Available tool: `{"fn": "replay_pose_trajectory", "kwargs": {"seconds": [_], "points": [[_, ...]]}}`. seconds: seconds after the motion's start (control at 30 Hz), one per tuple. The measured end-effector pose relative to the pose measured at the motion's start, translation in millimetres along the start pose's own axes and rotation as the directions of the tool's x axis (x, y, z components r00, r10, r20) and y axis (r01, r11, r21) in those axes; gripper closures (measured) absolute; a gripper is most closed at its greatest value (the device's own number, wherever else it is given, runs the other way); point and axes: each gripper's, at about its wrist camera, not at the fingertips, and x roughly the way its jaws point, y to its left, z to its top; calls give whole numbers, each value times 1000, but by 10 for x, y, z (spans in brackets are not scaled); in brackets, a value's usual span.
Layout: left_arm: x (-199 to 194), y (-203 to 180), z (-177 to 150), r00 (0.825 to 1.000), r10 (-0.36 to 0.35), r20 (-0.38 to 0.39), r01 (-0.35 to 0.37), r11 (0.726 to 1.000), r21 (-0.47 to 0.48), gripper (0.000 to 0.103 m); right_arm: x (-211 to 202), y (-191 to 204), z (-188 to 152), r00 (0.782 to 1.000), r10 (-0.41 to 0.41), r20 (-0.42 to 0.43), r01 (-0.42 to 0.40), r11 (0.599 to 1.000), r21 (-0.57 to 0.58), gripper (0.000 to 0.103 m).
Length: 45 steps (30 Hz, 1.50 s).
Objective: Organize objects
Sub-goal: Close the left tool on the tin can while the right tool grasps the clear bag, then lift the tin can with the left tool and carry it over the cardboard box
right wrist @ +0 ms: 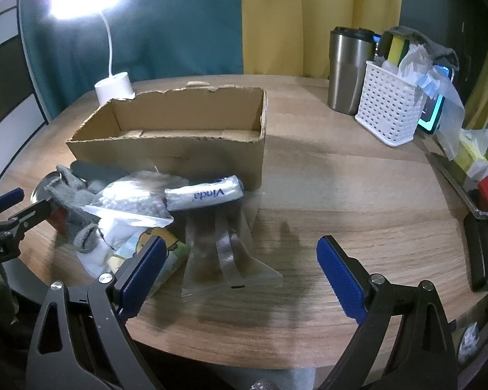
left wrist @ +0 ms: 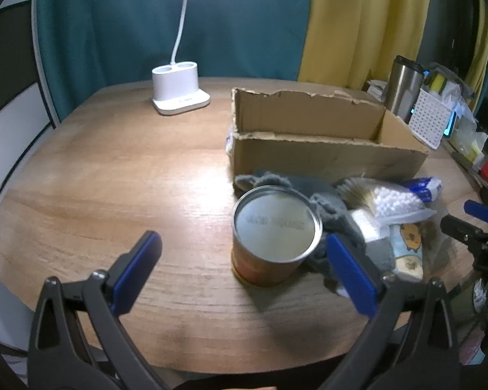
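Both tools gape empty: left tool (left wrist: 244,269) frames a ribbed-lid orange metal can (left wrist: 275,239); right tool (right wrist: 240,273) alone shows a crinkly clear plastic bag (right wrist: 231,250).

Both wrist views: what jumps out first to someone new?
The open brown cardboard box with torn edges sits mid-table, seemingly empty. In front of it lies a jumble: an upright orange tin can with a silver lid, grey knitted gloves, a clear bag of white beads and a white Vinda tissue pack. Both the left claw and right claw hover open, holding nothing.
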Motion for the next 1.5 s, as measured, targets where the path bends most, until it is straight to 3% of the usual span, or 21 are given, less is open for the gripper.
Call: {"fn": "replay_pose_trajectory", "kwargs": {"seconds": [0.27,0.33,0.5,0.6,0.63,0.73,0.93,1.5], "points": [[104,-33,42,1000,2,-1,-2,1000,22,3,136,-42,16,1000,0,-28,1,1000,20,9],[132,-33,38,1000,-4,-9,5,1000,27,17,173,-41,19,999,2,-39,-1,1000,18,17],[169,-33,23,999,-34,-26,35,999,32,28,250,-1,18,998,15,-61,-15,1000,-3,19],[166,-37,23,999,-43,-18,44,998,43,33,297,10,10,997,26,-77,-27,1000,-10,27],[160,-34,23,998,-59,-16,60,997,44,43,313,7,6,996,29,-81,-30,999,-10,29],[145,-41,24,998,-65,-14,66,996,53,47,321,8,0,995,38,-87,-39,999,-10,45],[103,-12,19,998,-61,-6,61,997,43,47,268,15,-25,996,43,-78,-45,999,-20,52],[-211,54,239,996,-49,79,47,998,29,47,6,-353,92,998,-55,-1,55,998,38,53]]}}
